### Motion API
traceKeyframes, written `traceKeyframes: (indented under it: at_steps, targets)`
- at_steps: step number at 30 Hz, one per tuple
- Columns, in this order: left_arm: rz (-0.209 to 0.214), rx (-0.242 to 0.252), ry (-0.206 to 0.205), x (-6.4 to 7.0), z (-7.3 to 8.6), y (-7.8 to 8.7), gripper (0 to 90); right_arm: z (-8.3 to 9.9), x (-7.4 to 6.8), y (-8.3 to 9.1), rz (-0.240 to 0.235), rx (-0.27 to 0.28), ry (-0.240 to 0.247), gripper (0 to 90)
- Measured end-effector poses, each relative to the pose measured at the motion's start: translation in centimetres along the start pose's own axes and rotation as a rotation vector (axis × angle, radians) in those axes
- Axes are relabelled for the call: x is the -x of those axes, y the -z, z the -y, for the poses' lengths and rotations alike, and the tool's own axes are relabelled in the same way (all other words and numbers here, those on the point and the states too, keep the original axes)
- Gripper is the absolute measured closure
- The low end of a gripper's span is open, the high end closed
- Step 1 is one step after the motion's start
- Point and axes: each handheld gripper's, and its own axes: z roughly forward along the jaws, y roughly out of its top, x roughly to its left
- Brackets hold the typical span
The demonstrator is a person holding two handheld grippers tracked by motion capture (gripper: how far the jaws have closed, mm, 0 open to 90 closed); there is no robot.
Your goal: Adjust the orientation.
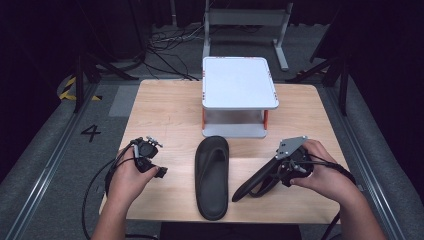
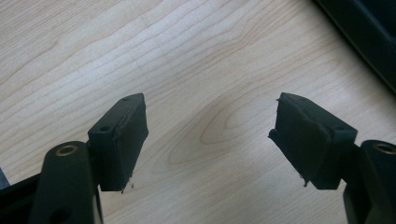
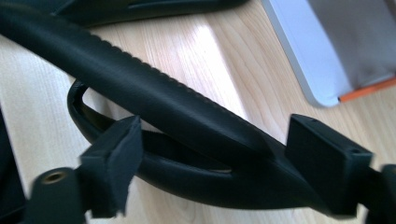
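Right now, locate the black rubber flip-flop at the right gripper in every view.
High view: black rubber flip-flop tilted on edge, lower right, at the right gripper.
Left gripper view: not in it.
Right gripper view: across the middle, between the fingers.
Shared landmark: light wooden table.

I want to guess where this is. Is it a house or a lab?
Probably a lab or recording studio: black curtains surround one wooden table, cables trail over the floor, and a number 4 is marked beside the table.
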Motion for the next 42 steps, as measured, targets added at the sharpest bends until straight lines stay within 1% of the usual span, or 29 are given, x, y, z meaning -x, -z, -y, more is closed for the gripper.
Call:
traceKeyframes:
  at_steps: [1,2,5,7,8,10,11,12,14,15,17,18,19,21,22,23,25,28,29,30,31,32,33,34,35,37,40,41,42]
  targets:
    - [0.0,0.0,0.0,0.0,0.0,0.0,27.6,0.0,0.0,0.0,0.0,0.0,0.0,18.5]
    - [-0.002,0.011,0.002,0.1,0.1,0.1,27.7,-0.2,-0.1,-0.4,-0.012,-0.001,0.015,19.5]
    - [-0.001,0.007,0.004,0.1,0.4,0.1,27.6,-0.6,-0.4,-1.0,-0.038,-0.013,0.054,20.2]
    - [-0.001,0.002,0.008,0.0,0.5,0.0,27.6,-0.9,-0.5,-1.5,-0.054,-0.012,0.061,20.1]
    - [0.0,-0.001,0.012,0.0,0.6,0.0,27.6,-1.1,-0.5,-1.8,-0.054,-0.019,0.065,19.9]
    - [0.0,-0.002,0.018,0.0,0.8,-0.1,27.6,-1.2,-0.5,-2.4,-0.064,-0.037,0.082,25.3]
    - [0.0,-0.002,0.018,0.0,0.8,-0.1,27.6,-1.3,-0.5,-2.6,-0.067,-0.05,0.101,27.1]
    - [-0.001,-0.002,0.015,-0.1,0.9,0.0,27.6,-1.4,-0.6,-2.7,-0.056,-0.055,0.116,29.4]
    - [0.0,0.003,0.022,-0.2,1.0,-0.1,27.6,-1.5,-0.6,-2.5,-0.05,-0.051,0.134,34.8]
    - [0.0,0.003,0.022,-0.2,1.0,-0.1,27.6,-1.5,-0.6,-2.5,-0.05,-0.051,0.134,34.8]
    - [-0.002,0.002,0.024,-0.3,1.0,-0.1,27.6,-1.6,-0.6,-2.2,-0.043,-0.055,0.132,40.8]
    - [0.004,-0.001,0.015,-0.3,0.9,-0.2,27.6,-1.6,-0.7,-2.1,-0.038,-0.05,0.144,43.5]
    - [0.003,0.0,0.019,-0.2,0.8,-0.3,27.6,-1.5,-0.7,-1.8,-0.034,-0.059,0.158,44.7]
    - [0.006,0.001,0.007,-0.1,0.5,-0.4,27.7,-1.2,-0.7,-1.1,-0.031,-0.068,0.132,47.9]
    - [0.006,0.001,0.007,-0.1,0.5,-0.4,27.7,-1.2,-0.7,-1.1,-0.031,-0.068,0.132,47.9]
    - [0.008,-0.001,-0.005,0.0,0.2,-0.5,27.7,-0.8,-0.5,-0.2,-0.007,-0.075,0.079,51.3]
    - [0.009,-0.001,-0.01,0.2,0.0,-0.7,27.7,-0.5,-0.2,0.5,0.012,-0.084,0.03,53.3]
    - [0.01,-0.001,-0.019,0.4,-0.4,-0.9,27.7,0.1,-0.1,1.8,0.019,-0.101,-0.06,54.3]
    - [0.011,-0.003,-0.026,0.5,-0.6,-0.9,27.7,0.2,-0.1,2.0,0.022,-0.107,-0.08,54.6]
    - [0.011,-0.003,-0.026,0.5,-0.6,-0.9,27.7,0.2,-0.1,2.0,0.022,-0.107,-0.08,54.6]
    - [0.016,-0.008,-0.03,0.6,-0.9,-1.1,27.7,0.5,0.0,2.7,0.01,-0.116,-0.151,55.1]
    - [0.016,-0.005,-0.031,0.7,-1.0,-1.2,27.7,0.6,0.0,2.9,0.018,-0.121,-0.167,55.6]
    - [0.015,-0.005,-0.041,0.7,-1.2,-1.2,27.7,0.6,0.0,3.1,0.014,-0.122,-0.184,55.9]
    - [0.015,-0.005,-0.041,0.7,-1.2,-1.2,27.7,0.7,0.0,3.3,0.019,-0.128,-0.204,56.4]
    - [0.018,-0.004,-0.042,0.8,-1.3,-1.3,27.7,0.7,0.0,3.3,0.019,-0.128,-0.204,56.4]
    - [0.02,-0.005,-0.046,0.8,-1.4,-1.4,27.7,0.7,0.0,3.9,0.023,-0.144,-0.243,58.7]
    - [0.022,-0.01,-0.05,0.9,-1.7,-1.6,27.7,0.8,0.0,4.7,0.067,-0.184,-0.288,66.1]
    - [0.021,-0.013,-0.053,0.9,-1.7,-1.6,27.7,0.9,0.3,4.9,0.062,-0.197,-0.338,69.5]
    - [0.02,-0.013,-0.06,0.9,-1.8,-1.6,27.7,1.0,0.6,4.6,0.03,-0.19,-0.361,69.7]
